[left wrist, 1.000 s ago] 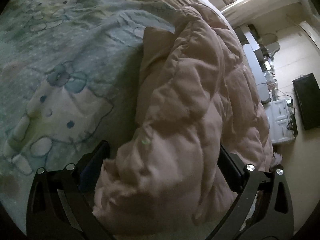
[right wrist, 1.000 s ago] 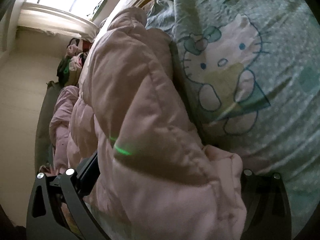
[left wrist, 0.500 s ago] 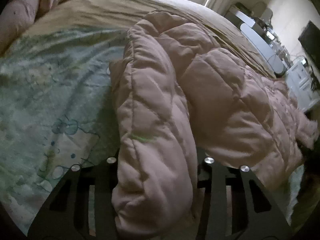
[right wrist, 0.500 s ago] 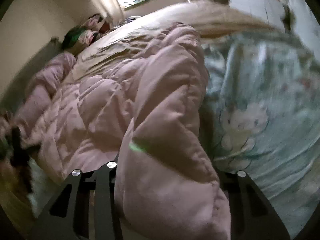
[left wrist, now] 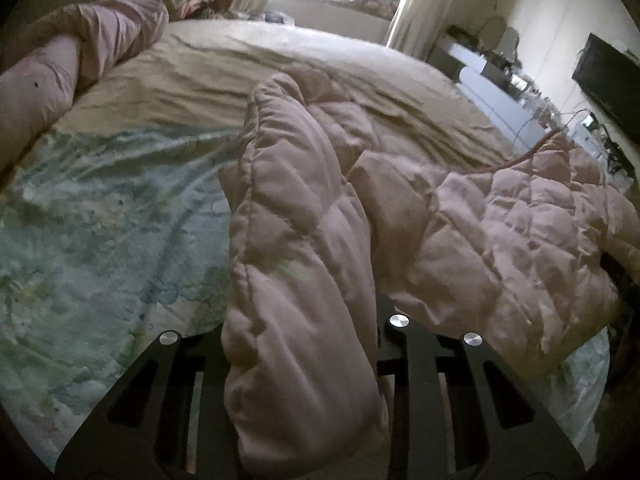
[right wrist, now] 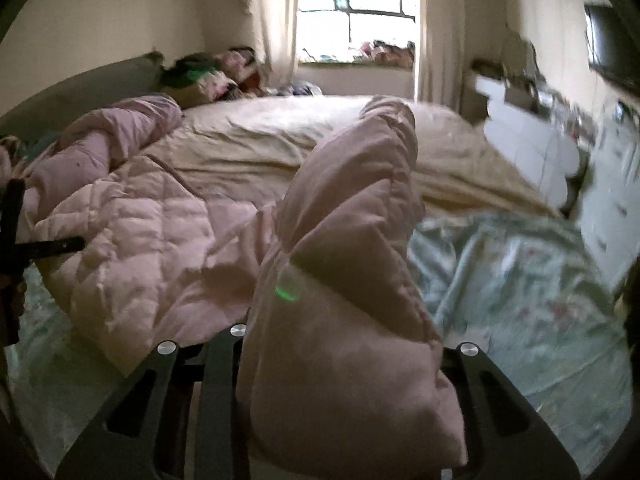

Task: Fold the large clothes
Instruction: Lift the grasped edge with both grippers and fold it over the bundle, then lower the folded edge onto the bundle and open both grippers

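1. Left wrist view: the left gripper (left wrist: 304, 360) fills the bottom of the frame, its jaws drawn in against a thick fold of the pink quilted coat (left wrist: 296, 272), which bulges up between them from lower centre towards mid-frame. The padding is bulky, so the jaws cannot close fully; they pinch a ridge rather than a flat edge.
2. The rest of the coat spreads to the right of the frame, a loose quilted panel (left wrist: 520, 232) sagging to the lower right. It looks raised off the bed (left wrist: 320, 64), probably so the garment can hang and be laid over itself.
3. A pale green printed sheet (left wrist: 100, 240) covers the left and lower left; a tan blanket covers the bed in the upper centre. A second pink bundle (left wrist: 72, 52) lies in the upper left, apart from the coat.
4. Right wrist view: the right gripper (right wrist: 340, 364) sits at the bottom centre, jaws likewise clamped on a fat pleat of the coat (right wrist: 344, 240), which stands up through the middle of the frame.
5. The coat's body drapes to the left of the frame, over the sheet (right wrist: 520, 280). The two grips appear to hold separate parts of one garment, stretching it between them for a fold; which edge each holds I cannot tell.
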`<state>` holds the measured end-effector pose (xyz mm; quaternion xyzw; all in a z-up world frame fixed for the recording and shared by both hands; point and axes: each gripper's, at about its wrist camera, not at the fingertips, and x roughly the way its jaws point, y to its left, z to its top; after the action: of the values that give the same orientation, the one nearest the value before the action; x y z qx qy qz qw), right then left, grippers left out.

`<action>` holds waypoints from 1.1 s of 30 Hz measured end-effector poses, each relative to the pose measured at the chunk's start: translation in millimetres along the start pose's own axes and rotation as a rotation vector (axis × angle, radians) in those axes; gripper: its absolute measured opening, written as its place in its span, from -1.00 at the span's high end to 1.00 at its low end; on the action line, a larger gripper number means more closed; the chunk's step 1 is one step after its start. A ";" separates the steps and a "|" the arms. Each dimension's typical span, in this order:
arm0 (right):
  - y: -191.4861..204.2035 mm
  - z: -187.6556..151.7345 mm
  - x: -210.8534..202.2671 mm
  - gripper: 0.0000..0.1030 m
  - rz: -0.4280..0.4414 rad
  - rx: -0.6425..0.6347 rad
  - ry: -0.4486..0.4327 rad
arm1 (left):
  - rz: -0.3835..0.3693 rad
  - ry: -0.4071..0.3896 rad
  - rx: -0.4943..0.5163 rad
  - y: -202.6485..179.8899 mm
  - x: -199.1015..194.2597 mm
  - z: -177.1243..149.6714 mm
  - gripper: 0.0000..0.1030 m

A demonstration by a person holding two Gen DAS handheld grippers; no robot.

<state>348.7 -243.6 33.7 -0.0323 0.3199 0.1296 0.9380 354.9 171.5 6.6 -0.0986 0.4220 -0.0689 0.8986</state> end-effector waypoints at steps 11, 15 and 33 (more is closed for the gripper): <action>18.3 -8.9 -73.8 0.49 0.084 -0.030 -0.095 | 0.000 -0.081 0.060 -12.7 -80.6 -23.2 0.64; 17.9 -42.2 -78.8 0.49 0.103 0.013 -0.052 | 0.002 -0.064 0.061 -7.4 -84.2 -59.9 0.64; -27.6 -162.2 -18.8 0.04 -0.001 0.309 0.222 | 0.105 -0.017 0.027 20.4 -32.4 -141.8 0.32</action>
<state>245.7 -297.7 -84.1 0.0978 0.4374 0.0740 0.8908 225.7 181.2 -62.6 -0.0650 0.4178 -0.0267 0.9058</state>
